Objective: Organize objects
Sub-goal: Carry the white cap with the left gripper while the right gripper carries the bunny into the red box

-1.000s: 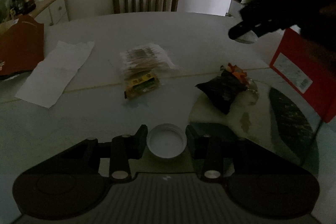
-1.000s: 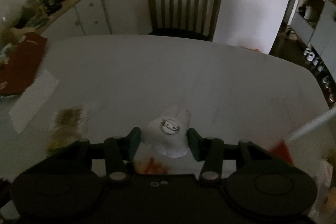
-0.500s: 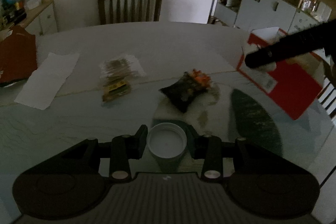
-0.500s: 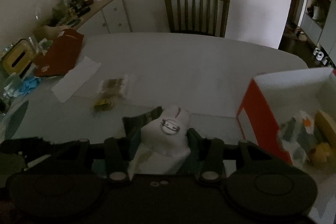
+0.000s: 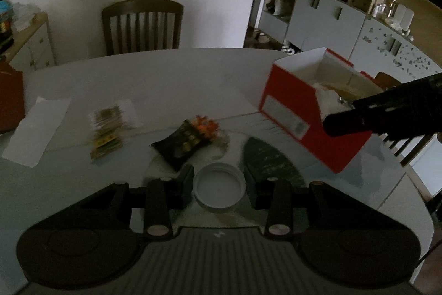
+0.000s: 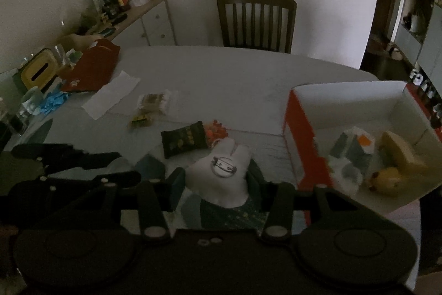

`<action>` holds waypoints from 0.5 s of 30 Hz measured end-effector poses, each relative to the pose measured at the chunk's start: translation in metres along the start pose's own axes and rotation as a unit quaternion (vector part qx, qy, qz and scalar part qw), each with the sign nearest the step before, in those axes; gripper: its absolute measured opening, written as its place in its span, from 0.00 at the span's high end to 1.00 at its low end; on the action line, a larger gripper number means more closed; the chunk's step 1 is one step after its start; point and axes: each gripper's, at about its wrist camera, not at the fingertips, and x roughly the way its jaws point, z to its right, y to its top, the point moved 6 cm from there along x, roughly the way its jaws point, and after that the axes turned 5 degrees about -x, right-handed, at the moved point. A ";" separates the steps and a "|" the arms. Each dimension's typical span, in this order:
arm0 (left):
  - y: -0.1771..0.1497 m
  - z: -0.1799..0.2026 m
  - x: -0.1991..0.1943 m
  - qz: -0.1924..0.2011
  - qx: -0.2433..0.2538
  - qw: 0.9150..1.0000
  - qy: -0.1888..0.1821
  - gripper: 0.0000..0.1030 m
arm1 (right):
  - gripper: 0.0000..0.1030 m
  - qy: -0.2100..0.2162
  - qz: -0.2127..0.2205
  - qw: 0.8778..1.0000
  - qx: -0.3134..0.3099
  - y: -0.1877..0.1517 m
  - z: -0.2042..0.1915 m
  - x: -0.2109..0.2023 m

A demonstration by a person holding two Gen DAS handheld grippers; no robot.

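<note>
A: What does the left gripper [image 5: 219, 185] have?

B: A white cap [image 5: 219, 187], hollow side to the camera. The jaws are closed onto its rim from both sides, above the table [image 5: 165, 73].

A: And the right gripper [image 6: 216, 181]?

B: Its jaws are pressed in on a white rabbit-shaped badge [image 6: 221, 170], back side showing, with a round pin clasp in the middle. It hangs above the table, just left of the box [image 6: 299, 129].

A: Where is the box?

B: On the right side of the table, red outside, white inside, open on top. A yellow wedge [image 6: 400, 151], a yellow toy [image 6: 386, 180] and some pale items lie in it; I can't tell what those are.

A: What lies loose on the table?

B: A dark snack packet [image 5: 183, 145] near the middle, with something orange [image 5: 205, 126] touching its far end. Left of that, a clear bag [image 5: 109, 120] and a paper strip [image 5: 38, 126]. A chair [image 5: 142, 26] stands at the far edge.

A: Do the grippers touch?

B: No. In the left view the right gripper reaches over the box's near corner, apart from the cap.
</note>
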 end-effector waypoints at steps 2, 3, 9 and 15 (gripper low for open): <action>0.004 0.012 0.001 0.001 0.002 1.000 -0.002 0.63 | 0.54 -0.003 0.006 1.000 -0.003 -0.001 0.008 -0.008; 0.006 0.018 0.002 0.002 0.004 1.000 -0.004 0.63 | 0.54 -0.003 0.009 1.000 -0.003 -0.003 0.011 -0.011; 0.017 0.059 0.007 0.007 0.020 1.000 -0.009 0.63 | 0.54 -0.006 0.019 1.000 -0.002 -0.011 0.042 -0.029; 0.028 0.102 0.019 0.009 0.044 0.999 -0.013 0.63 | 0.54 -0.011 0.024 1.000 0.000 -0.019 0.078 -0.039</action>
